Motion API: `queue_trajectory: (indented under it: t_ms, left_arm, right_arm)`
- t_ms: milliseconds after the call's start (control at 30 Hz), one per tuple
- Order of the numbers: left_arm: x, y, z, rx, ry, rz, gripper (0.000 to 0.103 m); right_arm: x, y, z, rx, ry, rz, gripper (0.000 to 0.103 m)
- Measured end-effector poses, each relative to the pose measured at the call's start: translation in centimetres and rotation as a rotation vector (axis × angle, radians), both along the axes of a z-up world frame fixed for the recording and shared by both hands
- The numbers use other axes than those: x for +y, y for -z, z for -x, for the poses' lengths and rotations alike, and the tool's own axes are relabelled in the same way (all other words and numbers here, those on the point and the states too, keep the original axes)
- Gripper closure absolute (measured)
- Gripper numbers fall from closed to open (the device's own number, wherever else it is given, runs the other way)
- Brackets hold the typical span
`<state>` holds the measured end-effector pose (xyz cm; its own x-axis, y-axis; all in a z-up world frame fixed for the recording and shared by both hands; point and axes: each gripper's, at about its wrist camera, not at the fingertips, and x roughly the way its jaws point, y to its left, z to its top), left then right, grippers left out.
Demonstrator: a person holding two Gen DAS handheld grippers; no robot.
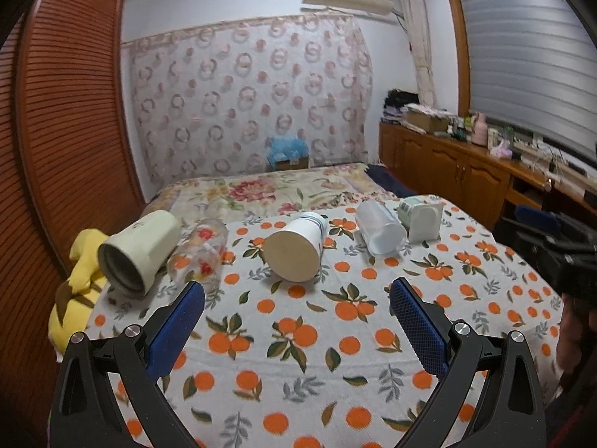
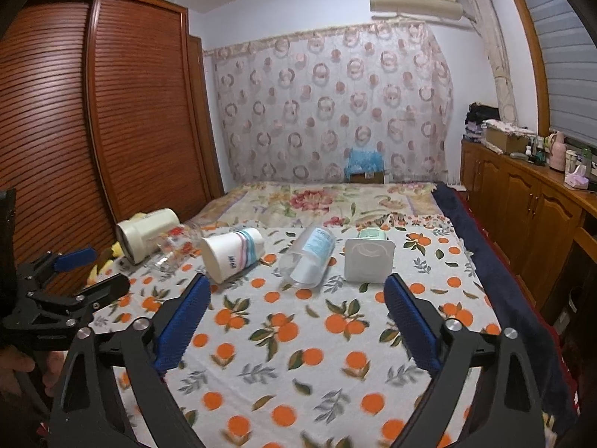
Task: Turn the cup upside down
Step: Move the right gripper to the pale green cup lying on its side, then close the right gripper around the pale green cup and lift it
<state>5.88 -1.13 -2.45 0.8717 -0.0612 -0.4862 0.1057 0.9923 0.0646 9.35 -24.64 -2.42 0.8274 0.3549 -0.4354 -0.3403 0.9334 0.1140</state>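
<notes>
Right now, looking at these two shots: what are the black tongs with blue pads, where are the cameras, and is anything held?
No robot here: a person holds one pair of tongs in each hand, each with a fisheye camera looking forward along its fingers. The left tongs fill the left wrist view; the right tongs fill the right wrist view. Both are open and hold nothing.

On the orange-print cloth five cups lie on their sides in a row: a cream mug, a flowered glass, a white paper cup, a clear plastic cup and a square white cup. A yellow plush toy lies at the left edge.
</notes>
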Motion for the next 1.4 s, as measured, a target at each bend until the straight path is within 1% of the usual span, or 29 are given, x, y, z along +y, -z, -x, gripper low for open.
queue_trajectory:
  t_ms: [167, 533, 733, 767, 833, 900, 1067, 1133, 1167, 1200, 1300, 1400]
  left_arm:
    - [-0.1, 0.8, -2.5, 0.034, 0.044, -0.005, 0.008]
    - [-1.4, 2.3, -7.2, 0.131, 0.146, -0.003, 0.008]
    - [-1.8, 3.0, -9.1, 0.186, 0.187, 0.009, 0.008]
    - [-1.9, 3.1, -9.3, 0.194, 0.194, 0.015, 0.008]
    - [-1.9, 3.3, -9.7, 0.212, 0.202, 0.026, 0.008]
    - [-1.8, 3.4, -10.1, 0.227, 0.207, 0.032, 0.008]
    - [-1.4, 3.6, -10.2, 0.247, 0.215, 0.057, 0.008]
    - [-1.2, 3.6, -10.1, 0.249, 0.219, 0.061, 0.008]
    - [-1.2, 3.6, -10.1, 0.249, 0.219, 0.061, 0.008]
    - [-1.2, 3.6, -10.0, 0.248, 0.217, 0.061, 0.008]
    - [-0.8, 3.5, -9.7, 0.244, 0.215, 0.067, 0.008]
    - [-0.5, 3.4, -9.0, 0.232, 0.206, 0.072, 0.008]
  right_arm:
    - [-0.9, 0.3, -4.3, 0.061, -0.012, 0.028, 0.024]
    - [-1.8, 0.9, -14.5, 0.232, -0.021, 0.100, 0.033]
    - [-1.2, 2.1, -20.1, 0.372, -0.019, 0.126, 0.036]
    - [-1.1, 2.5, -21.2, 0.409, -0.015, 0.135, 0.037]
    - [-0.8, 3.1, -22.5, 0.453, -0.016, 0.149, 0.040]
    - [-0.7, 3.9, -24.0, 0.517, -0.016, 0.158, 0.041]
    - [0.0, 5.9, -25.8, 0.644, -0.009, 0.180, 0.041]
    - [0.2, 6.2, -26.0, 0.673, -0.009, 0.175, 0.042]
    - [0.3, 6.2, -26.1, 0.680, -0.005, 0.179, 0.042]
    - [0.2, 6.2, -26.1, 0.684, 0.000, 0.185, 0.050]
    - [-0.3, 6.2, -26.0, 0.698, 0.011, 0.175, 0.052]
    - [-1.0, 5.7, -25.3, 0.682, 0.027, 0.166, 0.052]
